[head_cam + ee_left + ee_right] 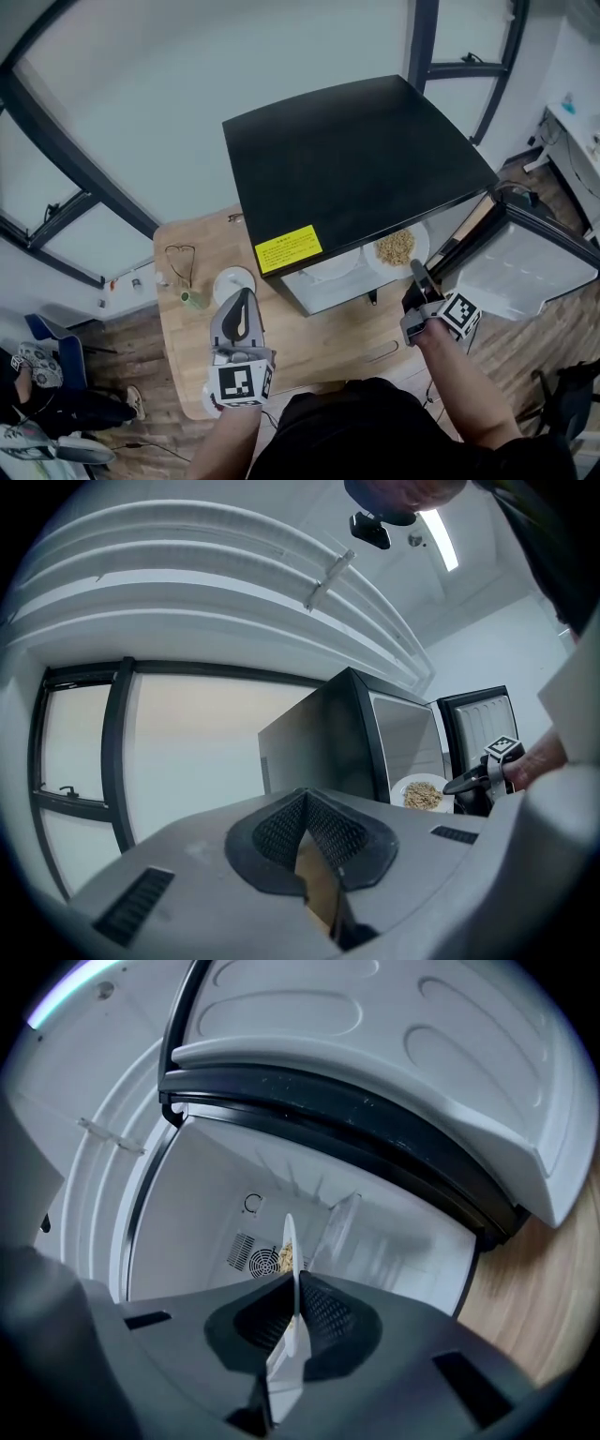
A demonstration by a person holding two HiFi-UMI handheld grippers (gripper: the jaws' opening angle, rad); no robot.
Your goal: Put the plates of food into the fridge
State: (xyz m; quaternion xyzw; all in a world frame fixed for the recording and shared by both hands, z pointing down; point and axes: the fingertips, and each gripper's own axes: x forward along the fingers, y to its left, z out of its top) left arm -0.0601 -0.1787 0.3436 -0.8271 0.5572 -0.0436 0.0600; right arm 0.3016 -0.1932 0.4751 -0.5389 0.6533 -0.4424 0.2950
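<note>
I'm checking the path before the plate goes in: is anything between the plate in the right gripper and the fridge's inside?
Nothing visible does. The fridge has its door swung open. The plate of food, held in the jaws of the right gripper, is already at the opening, and no object shows inside ahead of it.

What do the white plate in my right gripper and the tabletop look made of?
The round white plate looks like glazed ceramic or melamine, I can't tell which: smooth, thin, evenly white rim. The light brown table looks like wood or laminate, matt: warm tone, no glare.
</note>
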